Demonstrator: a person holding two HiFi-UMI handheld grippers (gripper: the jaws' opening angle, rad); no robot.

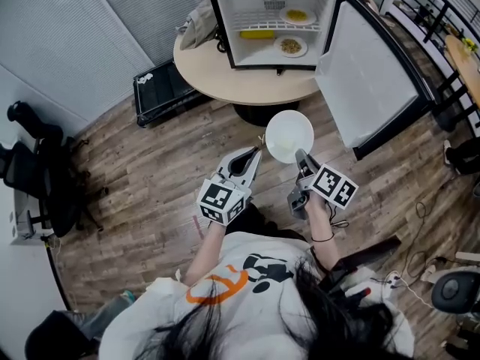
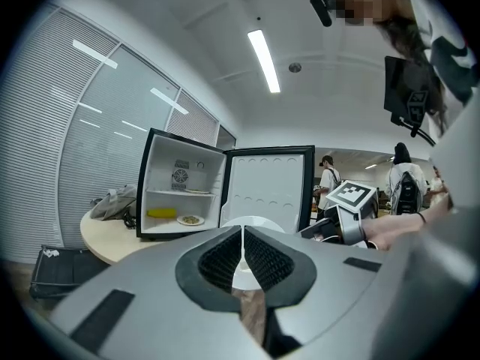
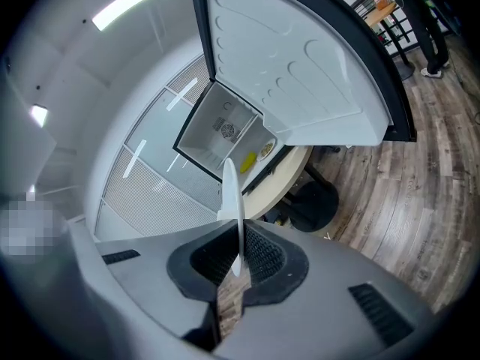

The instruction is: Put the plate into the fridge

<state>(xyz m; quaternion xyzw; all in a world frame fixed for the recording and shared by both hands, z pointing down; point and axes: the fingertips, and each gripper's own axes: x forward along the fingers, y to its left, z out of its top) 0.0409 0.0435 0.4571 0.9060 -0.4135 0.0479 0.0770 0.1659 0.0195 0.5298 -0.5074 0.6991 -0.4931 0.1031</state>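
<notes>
A small black-framed fridge (image 1: 247, 10) with a smooth white inside stands on the round pale tabletop (image 1: 247, 85), its door (image 1: 375, 81) swung wide to the right. A wire shelf carries a dish of yellow food (image 1: 298, 16); below lie a yellow item (image 1: 256, 34) and a second dish (image 1: 291, 46). Crumpled grey cloth (image 1: 196, 21) sits beside the fridge, with a black crate (image 1: 161, 88) on the plank floor (image 1: 165, 163). The round white plate (image 1: 289, 135) hangs above the floor, short of the tabletop – the right gripper (image 1: 301, 158) pinches its rim. The left gripper (image 1: 255, 154) – pressed together, empty – is just beside it.
</notes>
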